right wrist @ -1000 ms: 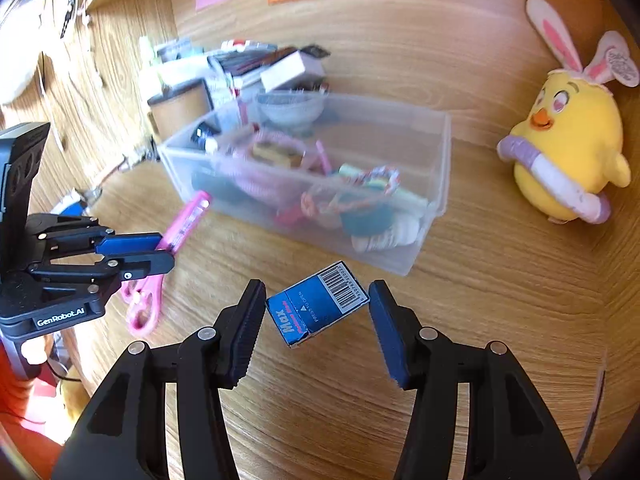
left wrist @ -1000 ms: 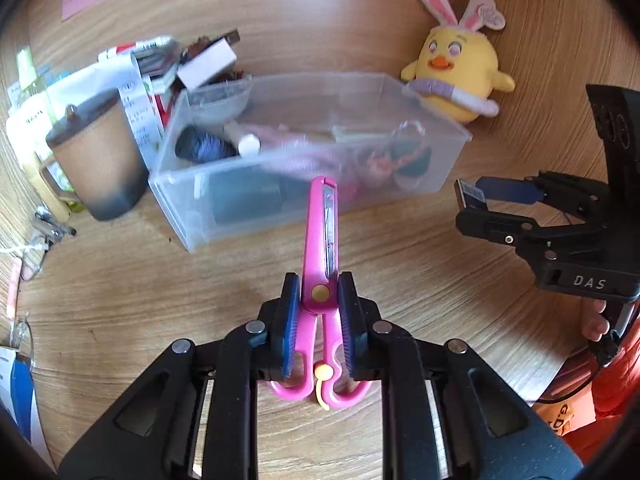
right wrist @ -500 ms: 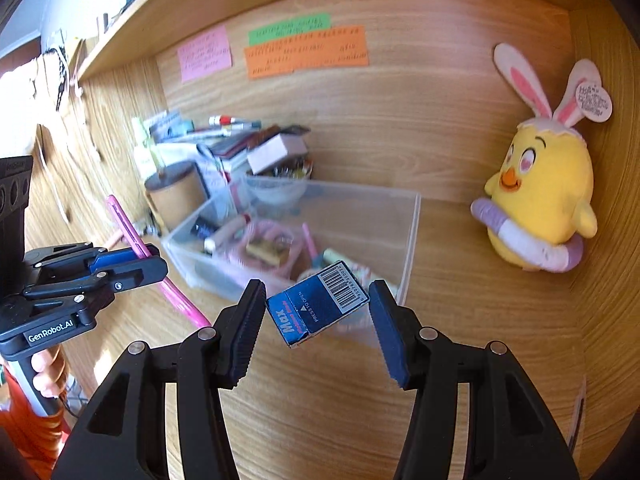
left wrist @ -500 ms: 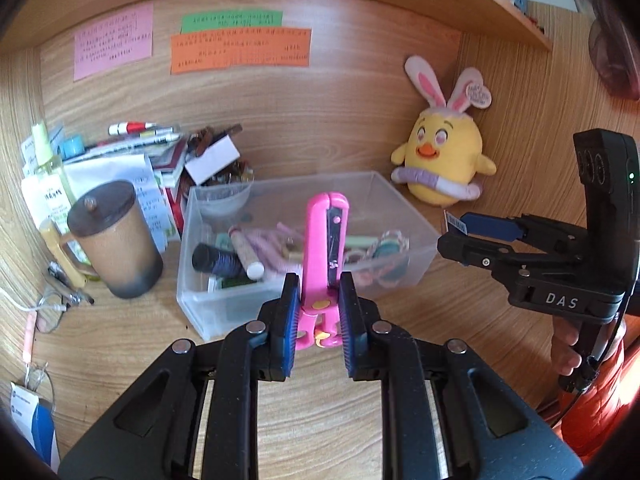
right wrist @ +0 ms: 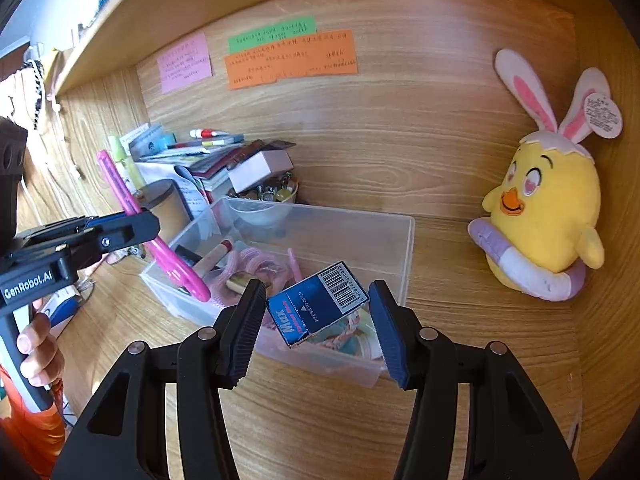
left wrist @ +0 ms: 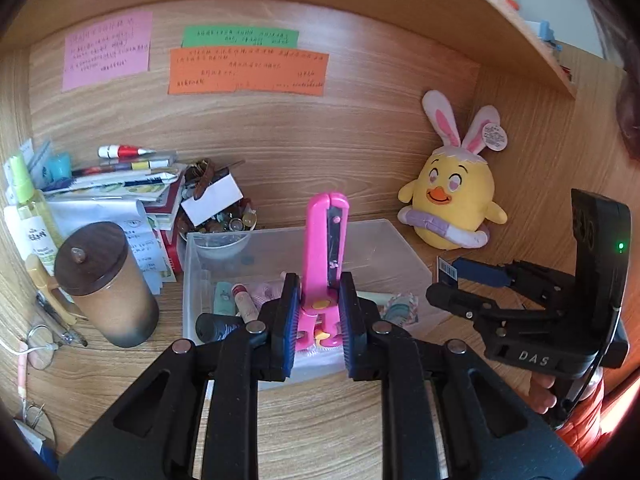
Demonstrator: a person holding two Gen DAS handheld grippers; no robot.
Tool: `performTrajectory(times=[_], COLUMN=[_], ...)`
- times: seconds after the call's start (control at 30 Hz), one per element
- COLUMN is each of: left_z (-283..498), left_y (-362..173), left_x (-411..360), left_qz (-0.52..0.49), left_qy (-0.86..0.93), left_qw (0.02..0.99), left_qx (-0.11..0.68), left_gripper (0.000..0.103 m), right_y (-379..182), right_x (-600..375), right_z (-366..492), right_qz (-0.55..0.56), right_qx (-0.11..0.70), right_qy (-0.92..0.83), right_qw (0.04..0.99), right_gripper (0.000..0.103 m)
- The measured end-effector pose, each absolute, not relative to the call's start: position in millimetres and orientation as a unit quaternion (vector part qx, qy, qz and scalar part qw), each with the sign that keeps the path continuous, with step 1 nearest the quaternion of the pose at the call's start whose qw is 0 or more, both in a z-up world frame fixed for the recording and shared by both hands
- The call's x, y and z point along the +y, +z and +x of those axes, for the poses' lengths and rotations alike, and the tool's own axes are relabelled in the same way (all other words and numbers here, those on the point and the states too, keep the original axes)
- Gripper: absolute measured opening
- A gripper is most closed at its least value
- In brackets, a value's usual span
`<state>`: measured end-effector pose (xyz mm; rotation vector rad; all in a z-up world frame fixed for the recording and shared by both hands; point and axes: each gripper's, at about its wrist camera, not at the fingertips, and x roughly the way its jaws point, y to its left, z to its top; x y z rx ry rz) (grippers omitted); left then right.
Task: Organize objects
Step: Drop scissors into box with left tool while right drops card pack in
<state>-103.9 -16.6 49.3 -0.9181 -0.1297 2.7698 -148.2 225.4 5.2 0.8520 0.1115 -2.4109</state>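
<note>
My left gripper [left wrist: 319, 312] is shut on pink scissors [left wrist: 325, 248], blades pointing up, held in the air in front of a clear plastic bin [left wrist: 396, 240]. In the right wrist view the same scissors [right wrist: 160, 248] hang at the left over the bin's near corner. My right gripper [right wrist: 318, 312] is shut on a small blue box [right wrist: 316, 304] with a barcode, tilted between the pads, above the near wall of the bin [right wrist: 404, 248]. Several small items lie in the bin. The right gripper [left wrist: 444, 280] also shows at the right of the left wrist view.
A yellow chick plush [left wrist: 452, 196] with bunny ears leans in the right corner. A brown lidded mug [left wrist: 104, 284], a stack of papers and pens [left wrist: 120, 184] and a bowl of small trinkets [left wrist: 220, 224] crowd the left. Sticky notes [left wrist: 244, 64] hang on the back wall under a shelf.
Both grippers have risen from desk level with their loads still gripped. The scissors went from lying flat toward the bin to standing high before it; the blue box now hovers over the bin's edge.
</note>
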Motion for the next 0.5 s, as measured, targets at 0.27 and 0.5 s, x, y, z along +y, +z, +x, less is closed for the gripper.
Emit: performTrajectory(times=[0.27, 0.5], left_z=[-148.1, -162.6], left_y=[28.6, 21.5], left_x=[-21.0, -18.7], left_qz=[-0.356, -0.376], left_qy=[0.926, 0.921], left_qw=[0.107, 0.092], left_qx=[-0.059, -0.05], left_gripper=[0.018, 0.019], right_y=[-24.0, -41.2], right_x=[201.9, 187.7], right_z=[-181.3, -194.3], right_qz=[0.367, 0.389], right_qx=[0.052, 0.062], right_qy=[-0.885, -0.875], right_qw=[0.283, 0.28], right_gripper=[0.05, 0.051])
